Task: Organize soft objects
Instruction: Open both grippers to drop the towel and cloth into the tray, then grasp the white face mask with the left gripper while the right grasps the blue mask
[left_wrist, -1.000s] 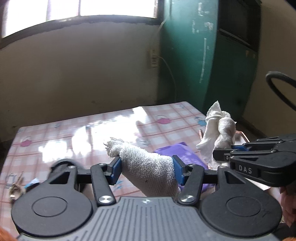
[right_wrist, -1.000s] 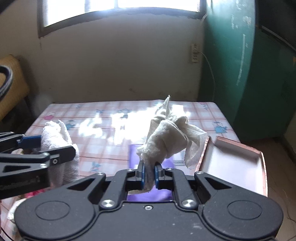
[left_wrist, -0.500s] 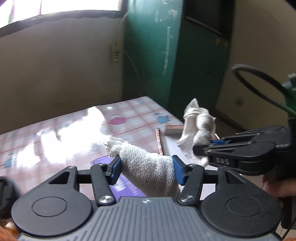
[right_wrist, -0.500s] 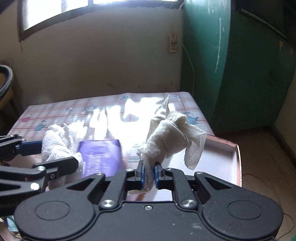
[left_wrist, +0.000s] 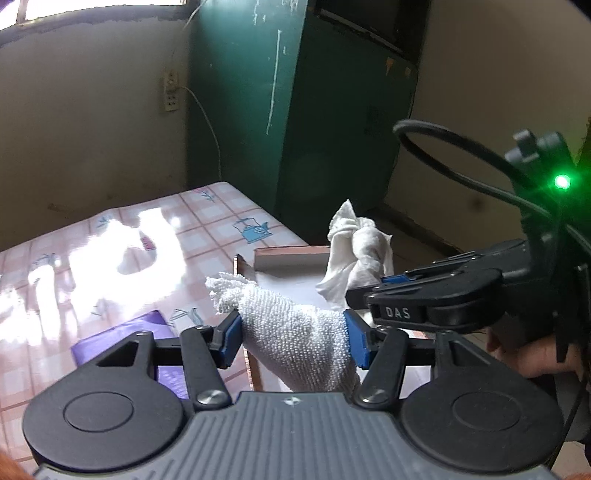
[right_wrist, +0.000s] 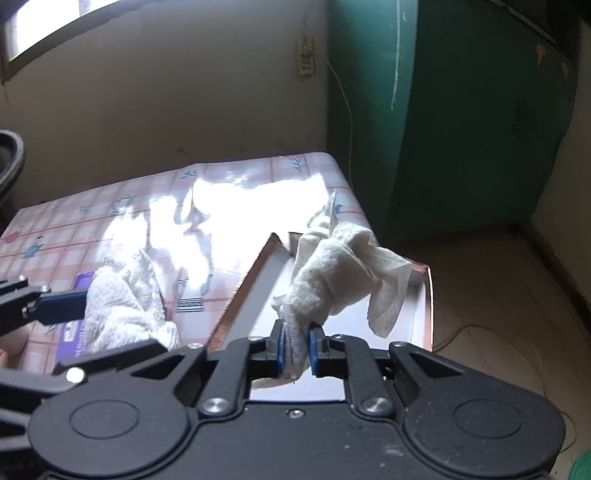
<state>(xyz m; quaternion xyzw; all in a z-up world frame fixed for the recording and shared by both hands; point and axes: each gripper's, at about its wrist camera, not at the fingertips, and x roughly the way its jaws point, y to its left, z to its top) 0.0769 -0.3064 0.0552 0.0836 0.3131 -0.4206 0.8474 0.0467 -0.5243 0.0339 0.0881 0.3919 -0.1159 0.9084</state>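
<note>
Left tool (left_wrist: 293, 341) grips a white terry cloth (left_wrist: 295, 343) btwn its blue pads, held in the air over the near-left edge of the copper-rimmed tray (right_wrist: 428, 291). Right tool (right_wrist: 296, 347), jaws narrow, pinches a crumpled white rag (right_wrist: 332, 273) above the tray's white inside, not touching it. Tray sits at the rt end of the checked table (right_wrist: 74, 229); purple packet (left_wrist: 110, 341) lies just left of it.

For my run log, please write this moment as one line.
left gripper: shut on terry cloth | right gripper: shut on thin rag | both above tray
</note>
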